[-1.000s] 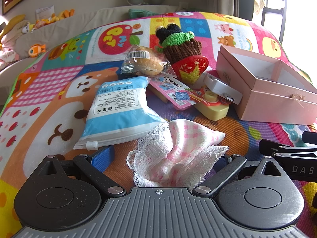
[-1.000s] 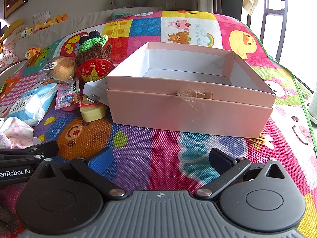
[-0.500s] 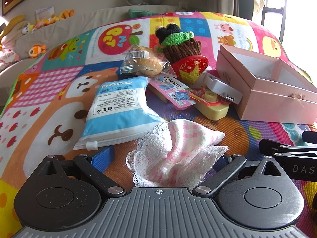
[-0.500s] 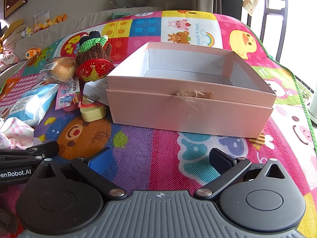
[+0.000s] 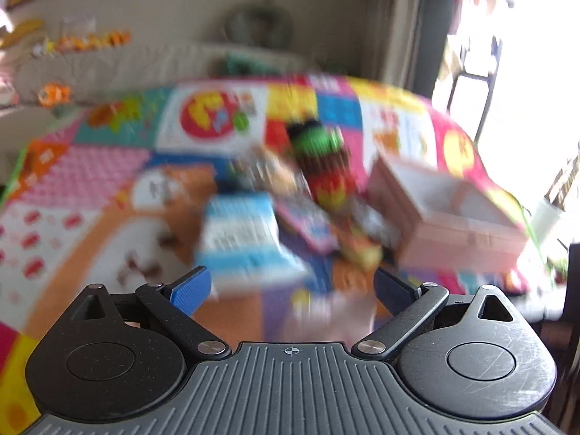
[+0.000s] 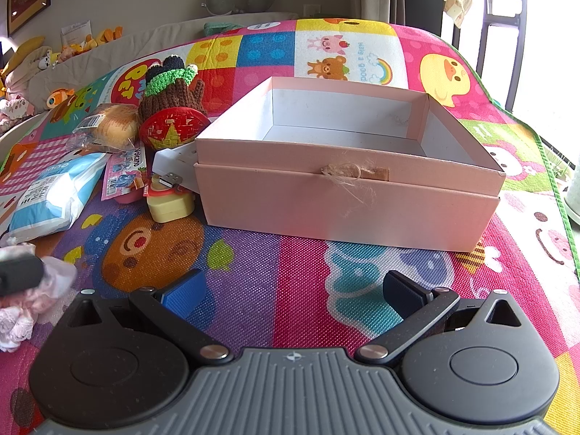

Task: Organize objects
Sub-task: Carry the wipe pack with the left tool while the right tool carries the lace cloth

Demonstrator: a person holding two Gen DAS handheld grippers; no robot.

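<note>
At the far left of the right wrist view, the pink gingham lace-trimmed cloth (image 6: 21,311) lay crumpled on the play mat (image 6: 290,261). A dark part of the other tool blocked its top edge. The left wrist view was badly blurred. It showed the left gripper (image 5: 293,286) with jaws spread wide, pinching nothing, and only a pale pink smear low between them. A close on that soft heap could have caught only the lace, and the cloth would likely have slipped free or trailed.

Further right, the blue-and-white pouch (image 6: 54,192), the wrapped bun (image 6: 112,127) and the yellow heart-shaped case (image 6: 170,206) sat crowded together. The case was just beside the open pink box (image 6: 344,203). A hasty reach there could have knocked neighbouring things or shoved the light box along the mat.

The right gripper (image 6: 293,290) hung near the box's front wall, jaws apart and empty. A drooping cloth could have snagged on the rim.
</note>
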